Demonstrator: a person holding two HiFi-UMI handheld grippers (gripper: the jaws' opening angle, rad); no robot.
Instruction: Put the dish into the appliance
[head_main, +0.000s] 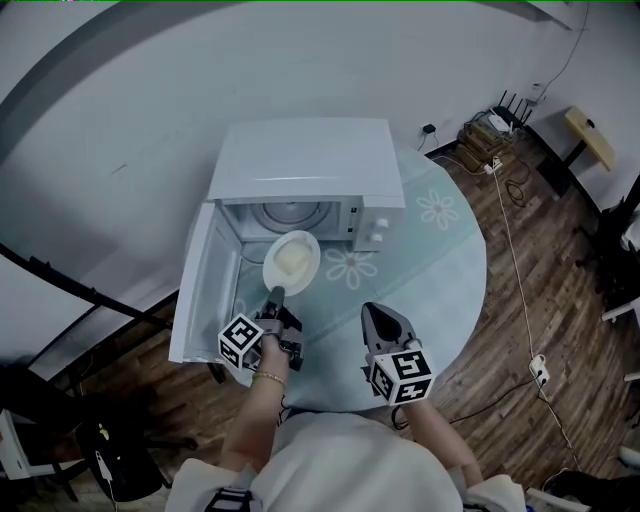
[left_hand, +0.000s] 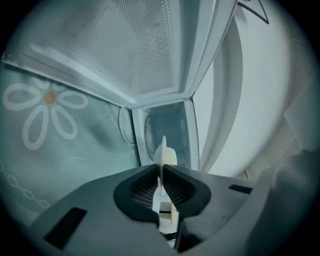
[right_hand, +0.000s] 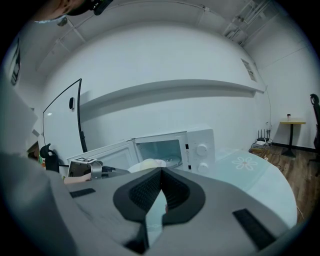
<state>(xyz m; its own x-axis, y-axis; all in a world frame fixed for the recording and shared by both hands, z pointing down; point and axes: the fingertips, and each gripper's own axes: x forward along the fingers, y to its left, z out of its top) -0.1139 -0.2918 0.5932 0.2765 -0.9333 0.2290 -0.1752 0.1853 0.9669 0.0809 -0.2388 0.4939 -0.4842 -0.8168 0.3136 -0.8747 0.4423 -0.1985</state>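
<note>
We count one microwave (head_main: 305, 160), its one door (head_main: 200, 285) swung wide to the left, one dish (head_main: 291, 258), one round tabletop (head_main: 450, 250) with two flower prints (head_main: 437, 208) (head_main: 350, 266) on the part we can see, and two tongs.

The left tongs (head_main: 275, 293) are clenched on the near rim of the dish and hold it in the air at the mouth of the open microwave, just in front of the turntable (head_main: 295, 215). The right tongs (head_main: 378, 312) hang above the tabletop, well apart from the dish, tips pressed together with nothing between them.

Only the head view gives us the dish face-on: shallow, white, oval in outline, with a pale cream middle. The left gripper view shows it edge-on, as a thin white blade between the pads with a cream lump on one side. The right gripper view alone shows the microwave's two knobs from the front, with the dish low before the opening.
</note>
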